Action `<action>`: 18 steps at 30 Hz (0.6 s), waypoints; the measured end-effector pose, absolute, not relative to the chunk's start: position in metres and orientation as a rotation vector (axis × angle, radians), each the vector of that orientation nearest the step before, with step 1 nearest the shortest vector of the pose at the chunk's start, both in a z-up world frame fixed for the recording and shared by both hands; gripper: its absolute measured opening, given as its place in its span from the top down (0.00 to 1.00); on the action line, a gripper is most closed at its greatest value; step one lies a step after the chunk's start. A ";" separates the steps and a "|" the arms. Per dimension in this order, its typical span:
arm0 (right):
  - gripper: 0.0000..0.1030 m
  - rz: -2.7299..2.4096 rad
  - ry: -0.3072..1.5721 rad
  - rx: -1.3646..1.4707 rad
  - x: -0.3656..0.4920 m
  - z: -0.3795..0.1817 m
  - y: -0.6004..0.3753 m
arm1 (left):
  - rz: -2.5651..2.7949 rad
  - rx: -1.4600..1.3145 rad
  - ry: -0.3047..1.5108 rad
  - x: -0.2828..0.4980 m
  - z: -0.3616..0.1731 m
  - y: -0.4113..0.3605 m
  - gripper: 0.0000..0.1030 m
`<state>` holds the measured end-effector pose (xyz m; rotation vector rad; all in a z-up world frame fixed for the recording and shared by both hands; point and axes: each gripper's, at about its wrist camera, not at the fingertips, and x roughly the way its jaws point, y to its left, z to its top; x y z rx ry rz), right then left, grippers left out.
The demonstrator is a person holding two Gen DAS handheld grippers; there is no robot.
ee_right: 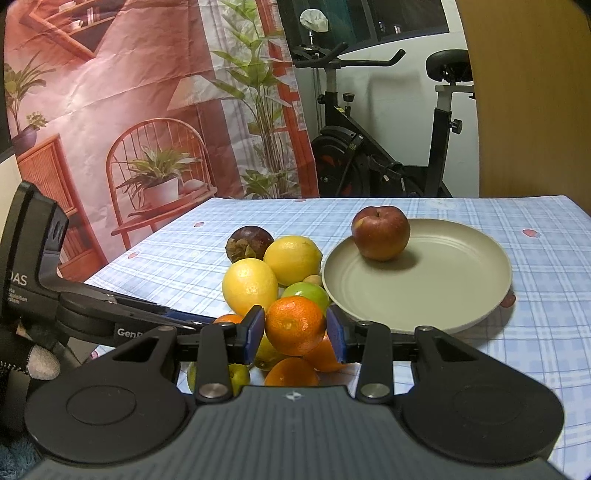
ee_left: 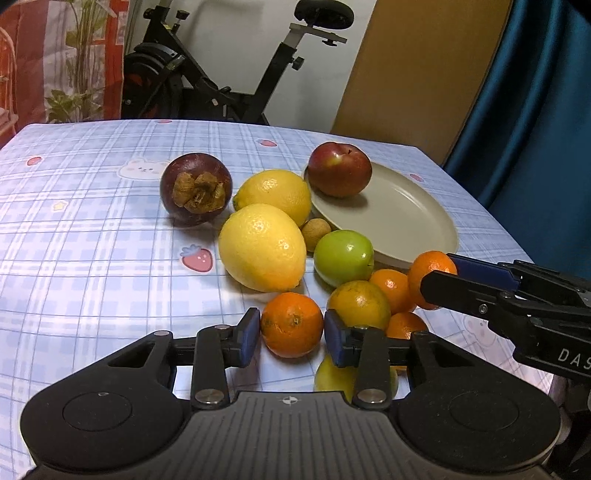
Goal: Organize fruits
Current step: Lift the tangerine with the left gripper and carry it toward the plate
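Mandarins sit stem-forward, one clamped in each gripper: left [ee_left: 291, 334] and right [ee_right: 295, 332].

Past the table from where I was working, a black exercise bike [ee_right: 388, 147] stood against a plain white wall [ee_left: 236, 40]. To its left hung a printed fabric backdrop in reddish-orange tones [ee_right: 129, 92], showing a wicker chair, potted plants and a lamp. On the other side of the bike stood a tan wooden panel [ee_left: 417, 62], and beside it, in my left camera, a deep teal curtain [ee_left: 535, 110]. Above the bike I could see a dark window [ee_right: 399, 16]. The light was warm and indoor, throwing soft shadows on the wall.
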<state>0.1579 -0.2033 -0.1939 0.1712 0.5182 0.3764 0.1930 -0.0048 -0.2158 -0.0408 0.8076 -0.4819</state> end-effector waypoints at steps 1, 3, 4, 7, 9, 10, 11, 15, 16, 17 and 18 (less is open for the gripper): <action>0.62 0.375 0.519 0.172 0.158 -0.194 -0.204 | -0.471 -0.041 0.807 0.193 -0.215 -0.004 0.61; 0.62 0.374 0.520 0.174 0.158 -0.195 -0.205 | -0.450 -0.052 0.794 0.191 -0.213 0.000 0.61; 0.62 0.373 0.519 0.175 0.158 -0.195 -0.205 | -0.442 -0.055 0.786 0.190 -0.211 0.002 0.61; 0.62 0.365 0.520 0.177 0.158 -0.195 -0.206 | -0.422 -0.050 0.754 0.186 -0.203 0.006 0.61; 0.62 0.360 0.522 0.178 0.158 -0.195 -0.207 | -0.411 -0.046 0.734 0.184 -0.198 0.008 0.61; 0.62 0.357 0.523 0.180 0.159 -0.195 -0.208 | -0.408 -0.042 0.725 0.183 -0.195 0.008 0.61; 0.62 0.354 0.523 0.181 0.159 -0.195 -0.209 | -0.406 -0.028 0.715 0.182 -0.193 0.007 0.61; 0.62 0.320 0.506 0.216 0.160 -0.188 -0.223 | -0.409 0.020 0.663 0.177 -0.177 0.003 0.61; 0.62 0.306 0.502 0.234 0.160 -0.186 -0.229 | -0.412 0.021 0.651 0.176 -0.172 0.003 0.61; 0.62 0.293 0.496 0.246 0.160 -0.184 -0.234 | -0.416 0.019 0.638 0.176 -0.167 0.003 0.61; 0.62 0.281 0.489 0.255 0.161 -0.181 -0.238 | -0.422 0.019 0.624 0.176 -0.160 0.002 0.61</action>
